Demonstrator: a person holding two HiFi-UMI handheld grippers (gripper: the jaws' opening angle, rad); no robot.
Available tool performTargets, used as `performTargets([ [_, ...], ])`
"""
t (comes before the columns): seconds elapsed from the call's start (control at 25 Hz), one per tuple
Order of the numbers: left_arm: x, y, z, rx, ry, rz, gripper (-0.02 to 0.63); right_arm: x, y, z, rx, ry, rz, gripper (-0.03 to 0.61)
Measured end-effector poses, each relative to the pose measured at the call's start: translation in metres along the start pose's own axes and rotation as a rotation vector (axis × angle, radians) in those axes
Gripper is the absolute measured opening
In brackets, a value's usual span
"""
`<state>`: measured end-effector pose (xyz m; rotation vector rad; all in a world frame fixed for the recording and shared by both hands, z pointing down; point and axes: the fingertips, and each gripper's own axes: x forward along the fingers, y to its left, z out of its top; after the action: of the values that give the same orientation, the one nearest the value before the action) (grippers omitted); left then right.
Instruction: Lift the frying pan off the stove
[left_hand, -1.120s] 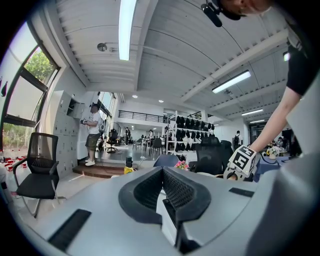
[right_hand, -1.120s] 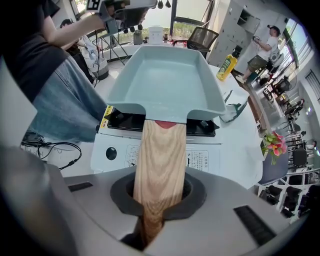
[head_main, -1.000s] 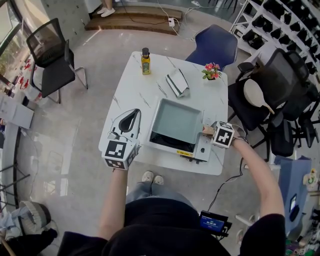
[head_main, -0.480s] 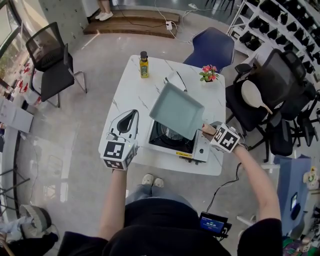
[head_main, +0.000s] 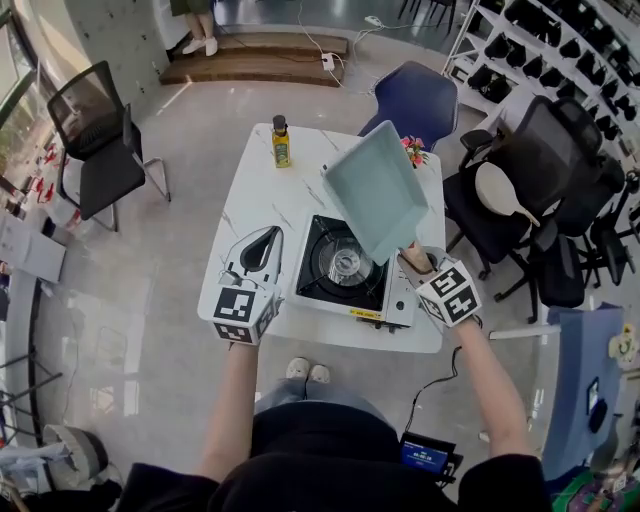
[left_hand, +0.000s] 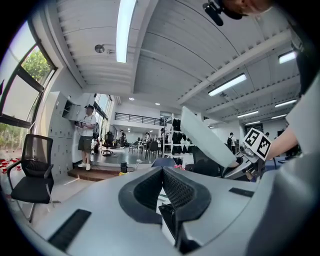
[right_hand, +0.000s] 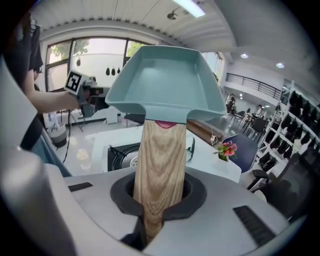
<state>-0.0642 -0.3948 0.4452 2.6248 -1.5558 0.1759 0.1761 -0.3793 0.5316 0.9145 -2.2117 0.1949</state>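
The teal square frying pan (head_main: 375, 190) hangs in the air above the table's far right side, tilted steeply with its far edge up. My right gripper (head_main: 413, 263) is shut on its wooden handle (right_hand: 160, 160), and the pan's bowl (right_hand: 165, 80) fills the upper part of the right gripper view. Below it the black portable stove (head_main: 342, 265) stands bare, its burner showing. My left gripper (head_main: 266, 238) hovers just left of the stove, shut with nothing in it; in its own view the left gripper (left_hand: 162, 171) faces the raised pan (left_hand: 207, 140).
On the white marble table (head_main: 260, 190) stand an oil bottle (head_main: 281, 142) at the far left and a small pot of flowers (head_main: 410, 150) at the far right. A black chair (head_main: 95, 130), a blue chair (head_main: 420, 95) and an office chair (head_main: 540, 170) surround the table.
The pan has come up off the stove with the right gripper, rising and tilting its far edge up, so the burner now shows. The left gripper has barely moved.
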Motion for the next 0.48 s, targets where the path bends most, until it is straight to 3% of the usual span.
performTargets([
  [0.2, 0.007, -0.010, 0.001, 0.001, -0.008, -0.029, 0.018, -0.020, -0.008, 0.032, 0.080, -0.200, -0.159, 0.025],
  [0.48, 0.012, -0.026, 0.009, 0.010, -0.025, -0.075, 0.018, -0.047, -0.019, 0.051, 0.188, -0.349, -0.353, 0.025],
])
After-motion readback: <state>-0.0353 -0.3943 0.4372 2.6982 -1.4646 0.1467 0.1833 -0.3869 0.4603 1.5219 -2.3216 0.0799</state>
